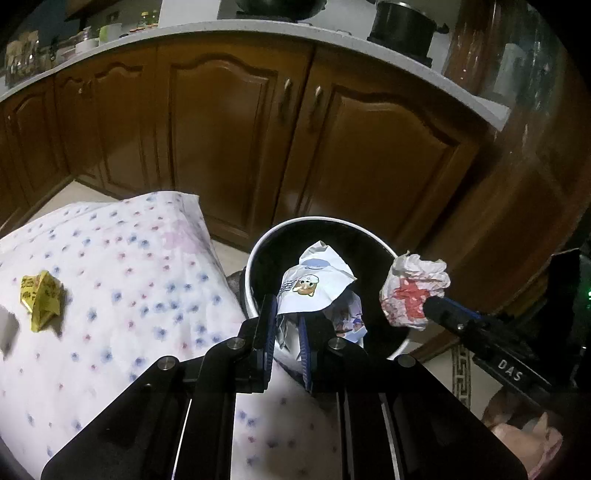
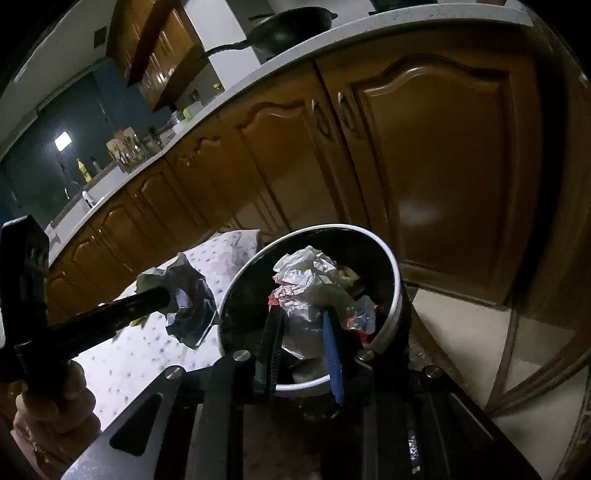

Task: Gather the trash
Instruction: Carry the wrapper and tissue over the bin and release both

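My left gripper (image 1: 286, 321) is shut on a white wrapper (image 1: 316, 284) printed with a cartoon face, held over the near side of the round black bin (image 1: 280, 230) with a white rim. To its right, my right gripper (image 1: 428, 306) is shut on a crumpled white-and-red paper (image 1: 413, 291) above the bin's right rim. In the right wrist view the same paper (image 2: 306, 284) sits between my right gripper's (image 2: 301, 325) fingers over the bin (image 2: 397, 280), and my left gripper (image 2: 170, 295) holds its wrapper (image 2: 188, 295) at the left rim. A yellow crumpled wrapper (image 1: 40, 301) lies on the table.
A floral tablecloth (image 1: 129, 277) covers the table left of the bin. More trash (image 1: 351, 319) lies inside the bin. Brown cabinet doors (image 1: 229, 129) under a pale countertop (image 1: 184, 31) stand close behind it. A person's hand (image 2: 55, 413) grips the left tool.
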